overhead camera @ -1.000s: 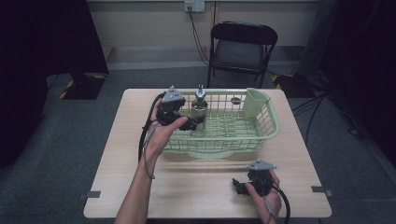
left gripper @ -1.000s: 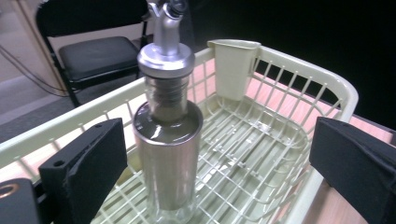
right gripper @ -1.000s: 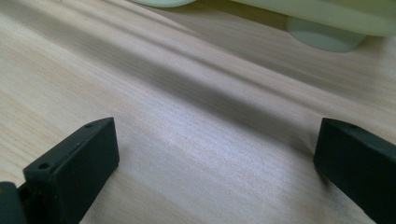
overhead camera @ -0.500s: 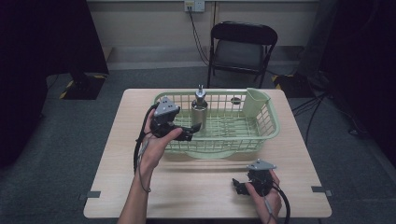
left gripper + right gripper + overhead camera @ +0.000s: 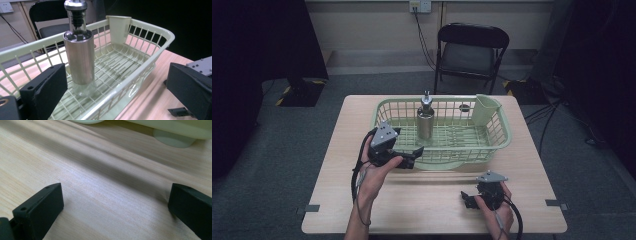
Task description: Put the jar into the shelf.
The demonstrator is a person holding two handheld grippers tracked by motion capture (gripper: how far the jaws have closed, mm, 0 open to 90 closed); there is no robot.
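Note:
A steel-sleeved glass dispenser bottle [image 5: 425,120] [image 5: 80,57] stands upright in the pale green wire basket [image 5: 499,132] [image 5: 150,60]. My left gripper [image 5: 413,153] [image 5: 112,75] hovers at the basket's near-left rim, open, pointing at the bottle with nothing between its jaws. My right gripper [image 5: 468,200] [image 5: 115,195] rests low over the table near the front right, open and empty, facing the bare wood.
A pale green cup-shaped holder [image 5: 486,110] [image 5: 119,27] hangs at the basket's far right corner. The wooden table [image 5: 412,215] has free room in front of the basket. One foot of the basket [image 5: 172,140] is ahead of the right gripper. A black folding chair [image 5: 472,50] stands behind the table.
My left gripper has drawn back from beside the bottle toward the person, out over the basket's near rim. The bottle stays upright in place. The right gripper has not moved.

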